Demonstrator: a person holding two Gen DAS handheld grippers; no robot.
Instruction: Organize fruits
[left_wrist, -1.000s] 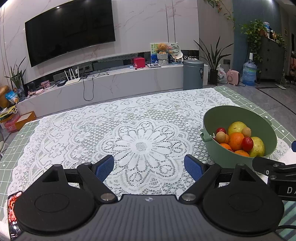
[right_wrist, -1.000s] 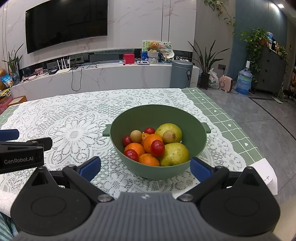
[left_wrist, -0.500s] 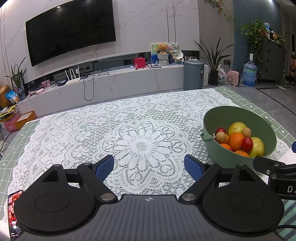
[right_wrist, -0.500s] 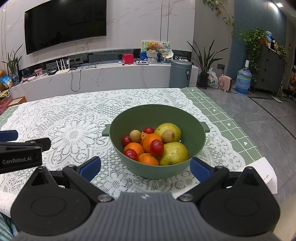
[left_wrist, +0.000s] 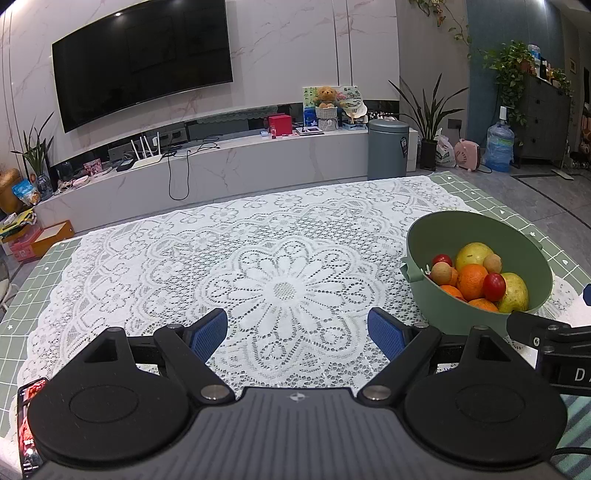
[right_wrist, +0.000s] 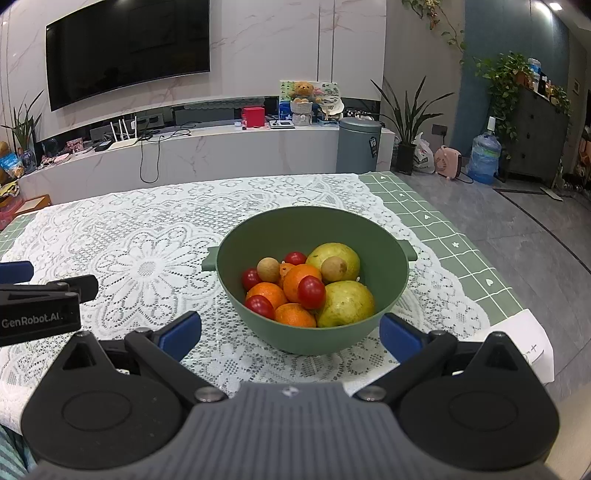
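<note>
Both grippers hover spread and empty, barely shifted over the last second: the right gripper (right_wrist: 290, 334) faces the green bowl (right_wrist: 384, 236) heaped with oranges, pears and cherry tomatoes, the left gripper (left_wrist: 297, 330) over bare lace tablecloth (left_wrist: 184, 258). No fruit lies loose.

- Even indoor light, moderately bright; ceiling spots glare in the upper corners of both views.
- Soft shadow under the green bowl (right_wrist: 312, 229) on the lace tablecloth (left_wrist: 207, 258).
- Fisheye bends the television (left_wrist: 142, 59) and walls at the edges.
- Focus sharp throughout.
</note>
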